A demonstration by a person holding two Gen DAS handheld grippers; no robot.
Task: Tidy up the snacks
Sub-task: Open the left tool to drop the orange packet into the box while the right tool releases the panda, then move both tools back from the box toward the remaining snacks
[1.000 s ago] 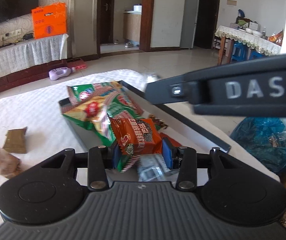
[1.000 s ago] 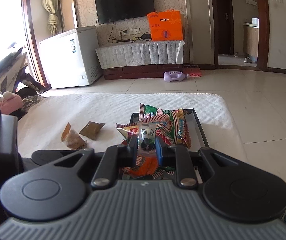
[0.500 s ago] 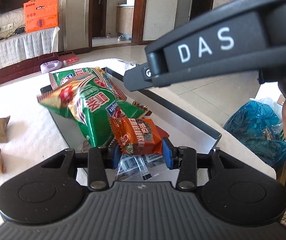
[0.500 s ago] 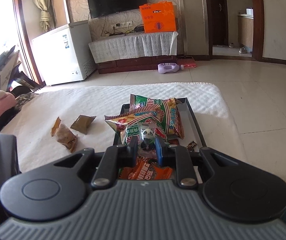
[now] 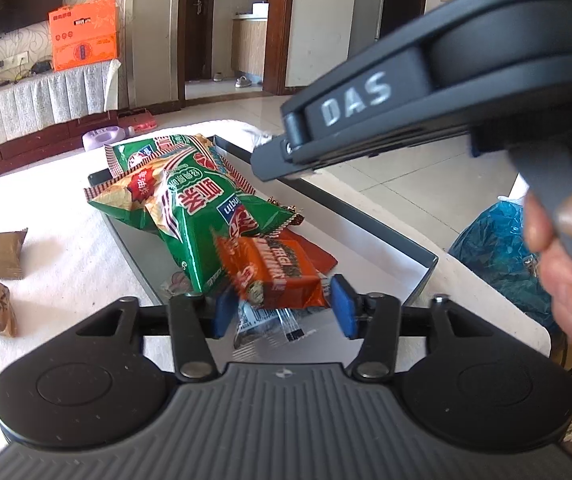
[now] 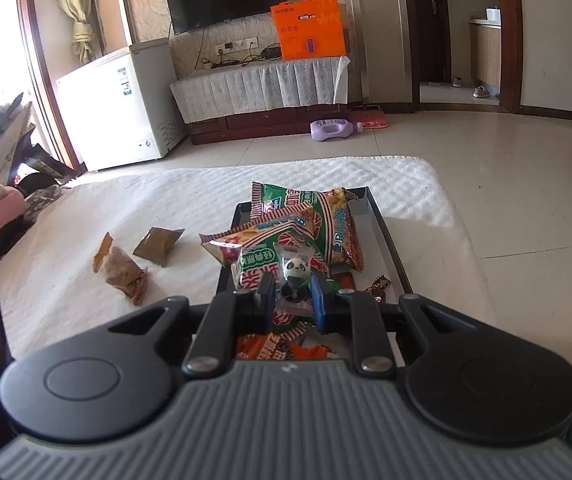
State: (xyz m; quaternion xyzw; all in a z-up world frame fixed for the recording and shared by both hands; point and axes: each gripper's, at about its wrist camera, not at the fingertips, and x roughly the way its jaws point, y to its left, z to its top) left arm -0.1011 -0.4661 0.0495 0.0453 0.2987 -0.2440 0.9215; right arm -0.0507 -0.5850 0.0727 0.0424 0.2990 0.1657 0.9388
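Observation:
A dark tray [image 5: 366, 220] on the white cloth holds green snack bags [image 5: 202, 216] and a clear wrapper [image 5: 270, 326]. My left gripper [image 5: 282, 308] hangs just over the tray's near end and its jaws are opening. A blurred orange snack pack [image 5: 278, 272] sits between the blue pads, which have come off it. My right gripper [image 6: 292, 296] is shut on a small clear packet with a panda [image 6: 295, 270], held above the tray [image 6: 386, 236] and the green bags [image 6: 306, 228]. From the left wrist, the right gripper [image 5: 274, 156] crosses overhead at the right.
Two loose snacks lie on the cloth left of the tray: a brown packet [image 6: 158, 242] and a tan wrapped one [image 6: 122, 270]. A person's hand [image 5: 566, 248] holds the right tool. On the floor to the right is a blue plastic bag [image 5: 494, 248].
The left jaws have widened and the orange pack has come loose from the pads. The right gripper still holds the panda packet and now looms larger over the tray in the left wrist view.

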